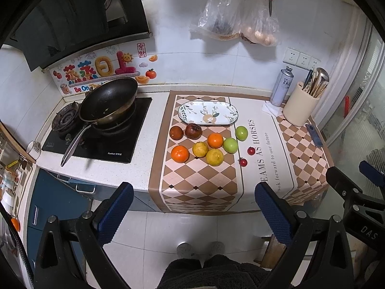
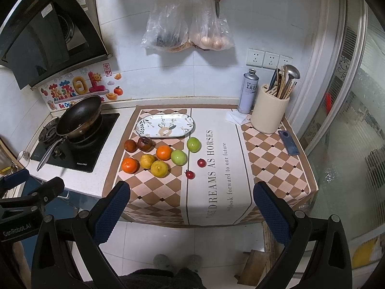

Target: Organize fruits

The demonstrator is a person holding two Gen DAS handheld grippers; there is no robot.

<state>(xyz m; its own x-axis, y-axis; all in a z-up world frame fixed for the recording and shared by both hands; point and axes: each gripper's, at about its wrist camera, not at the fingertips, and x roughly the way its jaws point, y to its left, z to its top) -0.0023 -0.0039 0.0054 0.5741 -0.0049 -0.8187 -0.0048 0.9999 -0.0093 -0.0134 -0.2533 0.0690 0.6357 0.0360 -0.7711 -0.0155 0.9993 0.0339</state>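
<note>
1. Left gripper (image 1: 193, 213) & right gripper (image 2: 190, 213): both wide open, nothing held, both off the near edge of the counter, over the floor.
2. Mat (image 2: 276, 166) covers the counter's right part.
3. Fruit sits loose on the mat's left side, near to far: two cherries (image 2: 189, 174), two lemons (image 2: 159, 168) touching, near-left orange (image 2: 129, 165), 2nd orange (image 2: 164, 152), two green fruits (image 2: 179, 157), two dark fruits (image 2: 145, 144) at the far-left.
4. Plate (image 2: 144, 126) just beyond the dark fruits, no fruit on it.
5. Far right: utensil pot (image 2: 269, 115), can (image 2: 247, 91), phone (image 2: 288, 142).
6. Far left: wok (image 2: 79, 115) on the stove.
</note>
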